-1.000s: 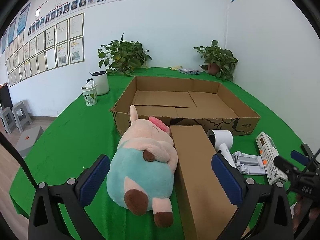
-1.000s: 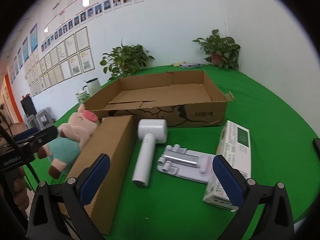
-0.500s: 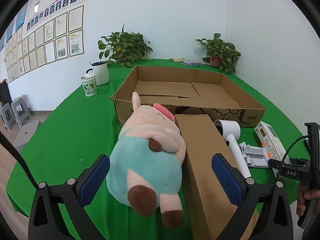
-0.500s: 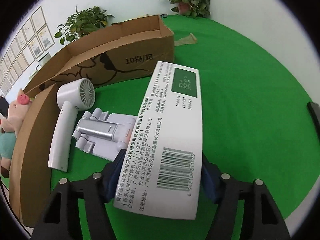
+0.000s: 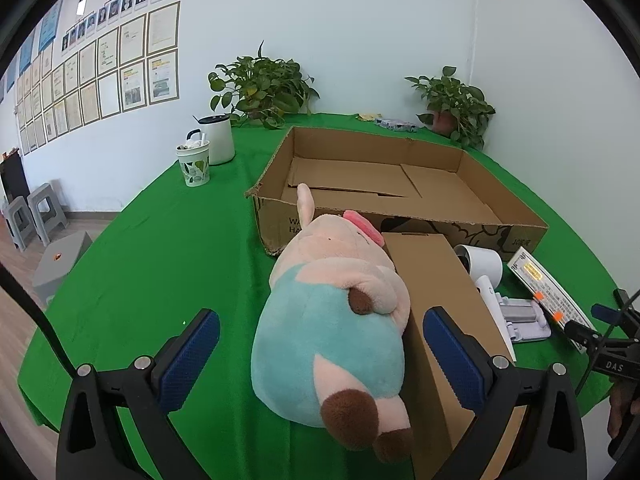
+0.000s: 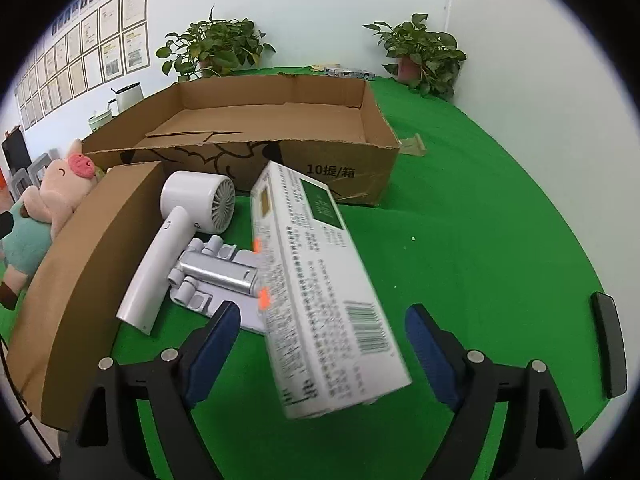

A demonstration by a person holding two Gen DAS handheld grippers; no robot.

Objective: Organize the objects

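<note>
A: Between right gripper (image 6: 320, 344) pads — long white printed carton (image 6: 320, 292), tilted, blurred, pads apart from it; jaws have just been opening. Left?

B: Left gripper (image 5: 318, 354) wide open, straddling pink-and-teal plush pig (image 5: 336, 320) beside closed brown cardboard box (image 5: 436, 320); nothing gripped.

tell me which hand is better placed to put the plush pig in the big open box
Left. The left gripper already straddles the plush pig, jaws open on either side, with the open cardboard box straight ahead. The right gripper is over the white printed carton, its jaws just reopened.
</note>
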